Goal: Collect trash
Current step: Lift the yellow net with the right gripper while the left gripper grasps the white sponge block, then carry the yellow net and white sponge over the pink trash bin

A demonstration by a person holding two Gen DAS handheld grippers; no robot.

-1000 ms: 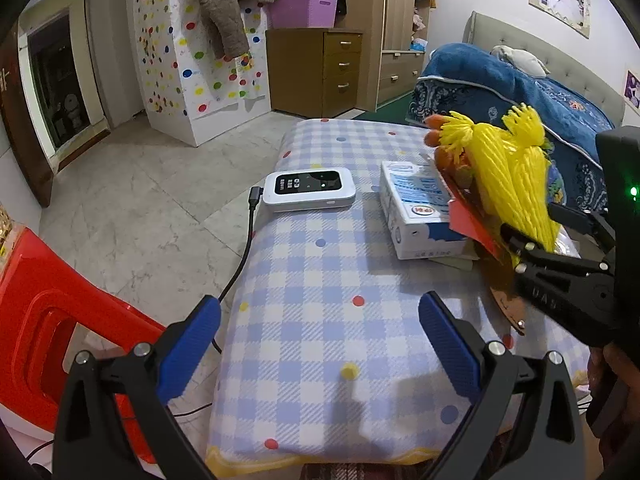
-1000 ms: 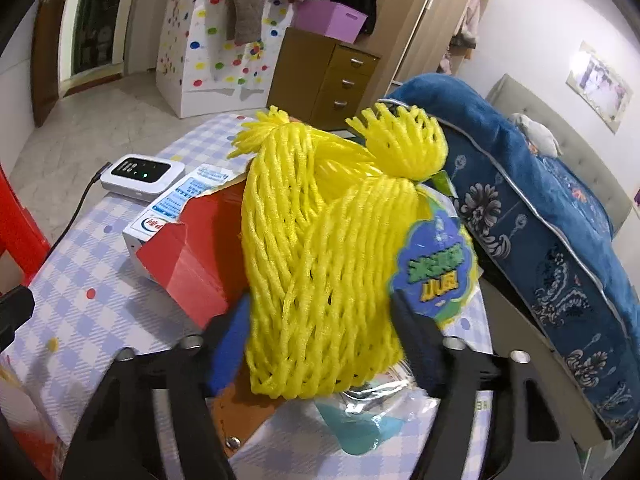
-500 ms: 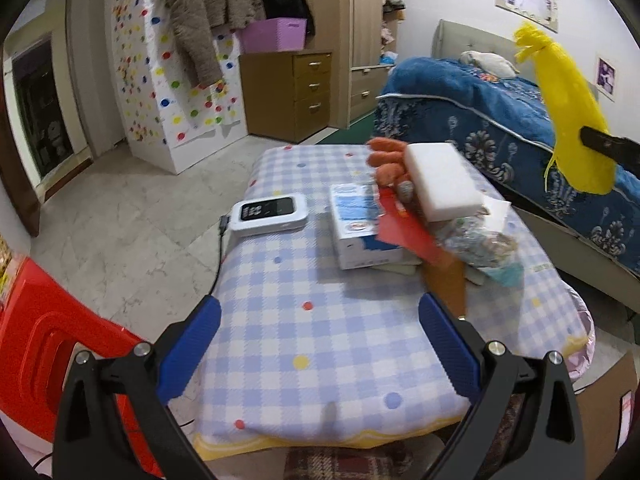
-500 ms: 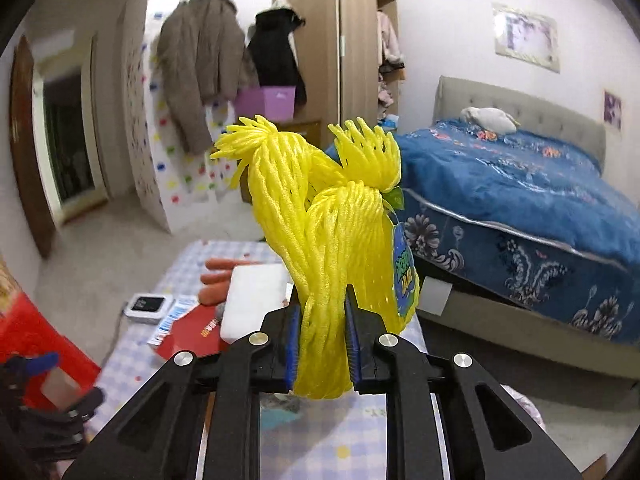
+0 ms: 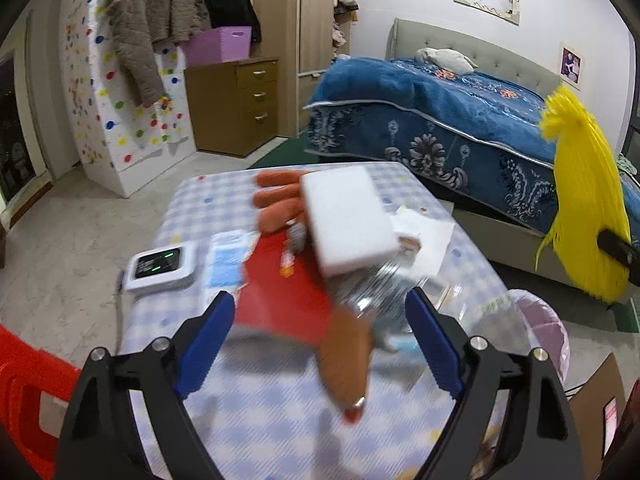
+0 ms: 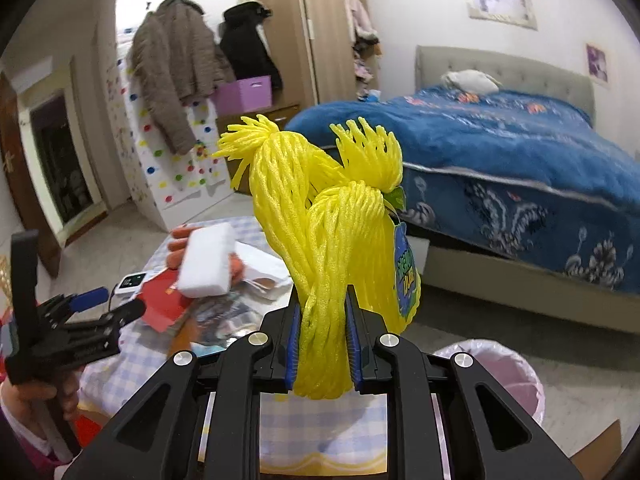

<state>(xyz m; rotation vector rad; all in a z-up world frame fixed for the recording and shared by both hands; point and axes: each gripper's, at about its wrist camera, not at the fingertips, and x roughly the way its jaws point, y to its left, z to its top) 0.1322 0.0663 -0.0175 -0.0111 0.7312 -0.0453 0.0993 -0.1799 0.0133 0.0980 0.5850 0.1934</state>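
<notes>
Your right gripper (image 6: 322,350) pinches the yellow net (image 6: 320,232) low, lifted above the bin (image 6: 490,376) (pink-lined), likely for dropping. Your left gripper (image 5: 320,344), spread and empty, faces the table's (image 5: 248,408) litter.

Indoor light even, moderately bright; source not visible. Strong fisheye: black vignette at corners, walls curve at edges. Left wrist view motion-blurred across table (image 5: 256,408) and red packet (image 5: 280,300); background sharper. Right wrist view sharp on yellow mesh net (image 6: 320,248); no glare.
</notes>
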